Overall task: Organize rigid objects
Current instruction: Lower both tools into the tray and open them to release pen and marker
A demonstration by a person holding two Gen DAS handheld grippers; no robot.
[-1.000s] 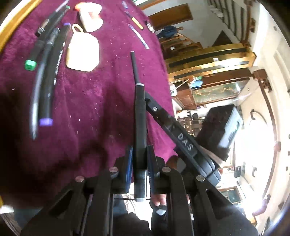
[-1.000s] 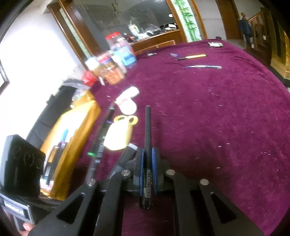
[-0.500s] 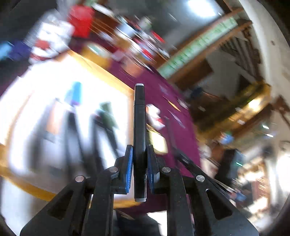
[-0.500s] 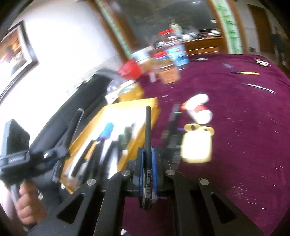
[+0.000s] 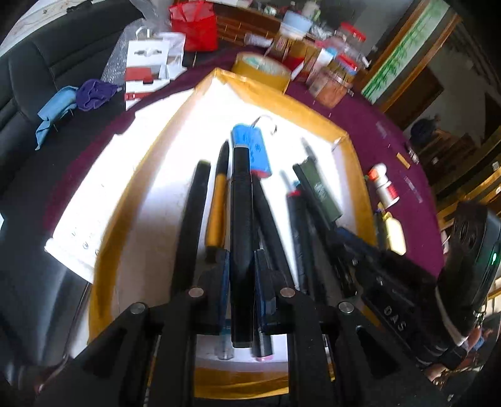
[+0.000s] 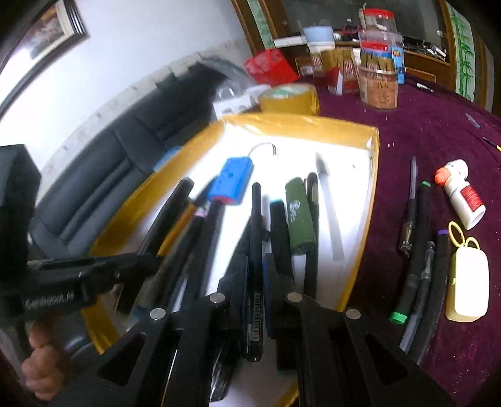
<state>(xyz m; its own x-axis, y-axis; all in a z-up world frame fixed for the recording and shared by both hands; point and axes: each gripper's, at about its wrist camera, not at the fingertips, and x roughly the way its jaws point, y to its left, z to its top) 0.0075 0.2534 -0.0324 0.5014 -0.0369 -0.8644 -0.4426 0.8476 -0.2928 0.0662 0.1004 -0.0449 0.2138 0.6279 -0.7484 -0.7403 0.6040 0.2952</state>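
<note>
My left gripper (image 5: 241, 255) is shut on a thick black marker (image 5: 241, 203) that points forward over the yellow-rimmed white tray (image 5: 313, 109). A thin black pen with a barcode (image 6: 256, 225) is clamped in my right gripper (image 6: 256, 260), also above the tray (image 6: 360, 131). Several dark pens, a blue battery pack (image 6: 231, 181) and a green cylinder (image 6: 299, 219) lie in the tray. On the purple cloth to the right lie more pens (image 6: 416, 250), a white bottle with an orange cap (image 6: 463, 191) and a cream case (image 6: 468, 281).
A tape roll (image 6: 288, 98), jars (image 6: 379, 78) and a red bag (image 5: 197, 25) crowd the table's far side behind the tray. A dark sofa (image 6: 103, 175) runs along the left. A person's hand (image 6: 40, 360) grips the left tool's handle at lower left.
Both grippers have swung from the open purple cloth to above the tray, each still clamping its pen. The loose pens and cream case now lie off to the right.
</note>
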